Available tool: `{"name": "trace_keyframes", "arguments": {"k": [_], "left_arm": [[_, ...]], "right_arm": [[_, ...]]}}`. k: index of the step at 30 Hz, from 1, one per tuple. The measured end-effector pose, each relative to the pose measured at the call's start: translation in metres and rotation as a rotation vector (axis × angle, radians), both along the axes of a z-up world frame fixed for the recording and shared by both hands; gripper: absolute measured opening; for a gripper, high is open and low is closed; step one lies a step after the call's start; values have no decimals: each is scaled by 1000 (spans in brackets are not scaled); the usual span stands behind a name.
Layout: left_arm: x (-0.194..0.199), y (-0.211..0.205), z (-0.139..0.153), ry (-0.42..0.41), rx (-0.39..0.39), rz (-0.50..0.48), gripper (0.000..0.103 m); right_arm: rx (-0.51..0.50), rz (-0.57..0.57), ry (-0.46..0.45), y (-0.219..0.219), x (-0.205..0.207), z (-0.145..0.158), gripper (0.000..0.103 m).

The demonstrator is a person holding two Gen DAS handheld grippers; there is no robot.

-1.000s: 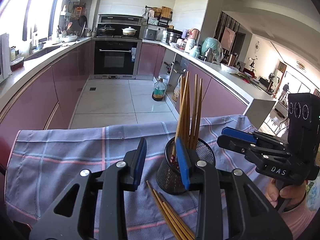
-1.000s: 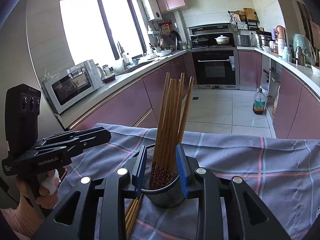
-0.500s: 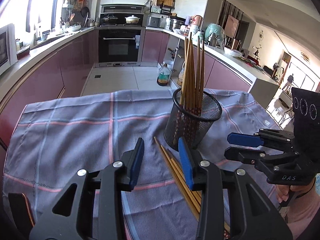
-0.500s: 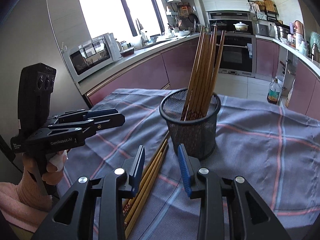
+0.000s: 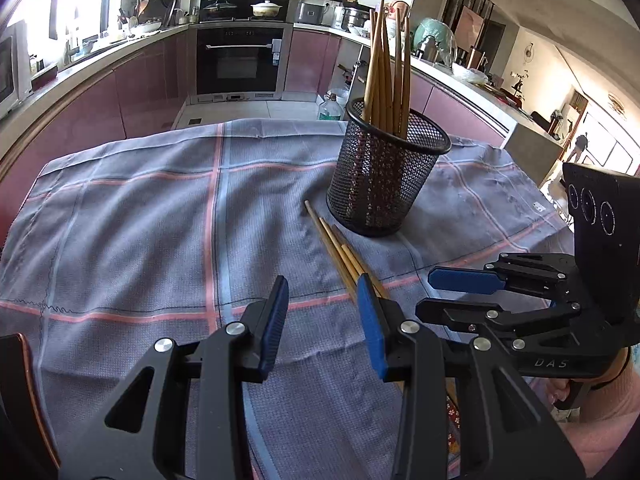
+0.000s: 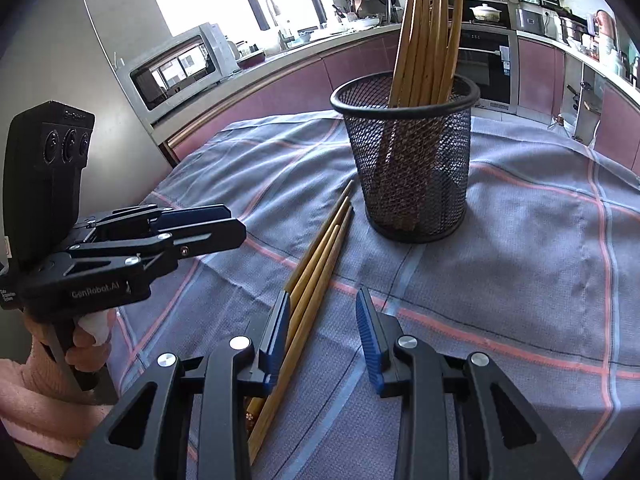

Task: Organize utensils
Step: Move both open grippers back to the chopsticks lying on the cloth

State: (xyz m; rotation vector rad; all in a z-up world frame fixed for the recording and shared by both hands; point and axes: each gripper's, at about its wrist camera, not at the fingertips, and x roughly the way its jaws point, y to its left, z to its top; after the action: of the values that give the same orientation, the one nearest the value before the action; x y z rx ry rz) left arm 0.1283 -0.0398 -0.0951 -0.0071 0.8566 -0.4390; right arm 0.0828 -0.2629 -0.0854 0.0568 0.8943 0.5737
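Observation:
A black mesh cup (image 5: pixel 386 176) (image 6: pixel 408 168) stands on the cloth with several wooden chopsticks (image 5: pixel 386 72) (image 6: pixel 428 32) upright in it. Three loose chopsticks (image 5: pixel 340 248) (image 6: pixel 320 256) lie flat on the cloth, running from the cup's base toward me. My left gripper (image 5: pixel 322 288) (image 6: pixel 236 226) hovers open just left of their near part, nothing between its blue pads. My right gripper (image 6: pixel 322 300) (image 5: pixel 428 294) is open above the same chopsticks, which pass under its left finger (image 6: pixel 276 328) untouched by the pads. Their near ends are hidden under the grippers.
A grey-blue checked cloth (image 5: pixel 140 240) (image 6: pixel 540 260) with pink lines covers the table. Its far edge drops to the kitchen floor. Hands in pink sleeves (image 6: pixel 44 396) (image 5: pixel 600 412) hold the grippers. A dark object's edge (image 5: pixel 16 360) shows at the lower left. Pink cabinets and a microwave (image 6: pixel 176 64) stand behind.
Both grippers have sunk and drawn back from just over the cup. The cup now sits farther off, and the loose chopsticks lie in front of both grippers.

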Motion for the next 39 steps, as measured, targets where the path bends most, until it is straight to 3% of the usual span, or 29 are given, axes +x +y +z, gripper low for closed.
{"name": "trace_keyframes", "arguments": {"k": [32,39], "left_arm": [[11,-37,-36,82,60,-55,37],[12,-34,-36,91,62,-58,32]], "right_arm": [[-86,-9,-13,18,-1,-16,28],[-112,-37,-19,16,-1,-15,26]]}}
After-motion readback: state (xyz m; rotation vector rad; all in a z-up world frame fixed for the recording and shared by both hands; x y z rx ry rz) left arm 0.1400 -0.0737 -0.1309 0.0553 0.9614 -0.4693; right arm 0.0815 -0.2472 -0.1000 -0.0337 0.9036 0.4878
